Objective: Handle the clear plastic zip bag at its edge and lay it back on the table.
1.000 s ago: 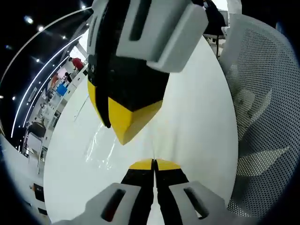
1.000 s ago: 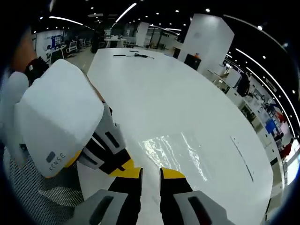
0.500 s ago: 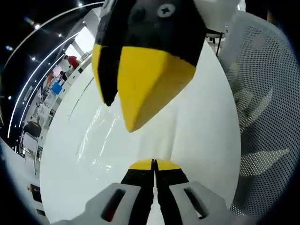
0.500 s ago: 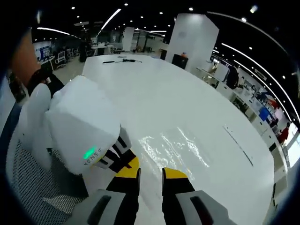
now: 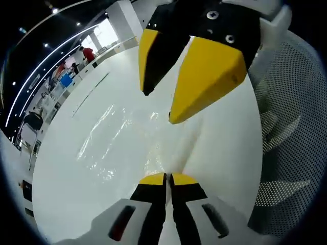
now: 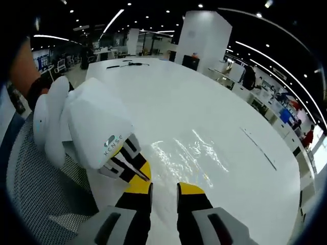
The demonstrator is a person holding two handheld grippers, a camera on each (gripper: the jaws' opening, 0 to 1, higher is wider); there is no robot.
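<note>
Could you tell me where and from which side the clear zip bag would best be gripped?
Probably at its near edge. The clear zip bag lies flat on the white table, so only a rim can be pinched. That edge lies just ahead of the right gripper, whose jaws stand apart; come in low from there. The left gripper, jaws together, sits alongside.

Your left tool (image 5: 168, 178): jaws pressed together, tips low over the white counter (image 5: 66, 184). Clear plastic zip bag (image 5: 115, 138): lying flat on the counter just beyond those tips, glinting. Your right tool (image 5: 159, 104): above the bag, jaws apart. Mesh chair (image 5: 286, 143): beside the counter's edge.
</note>
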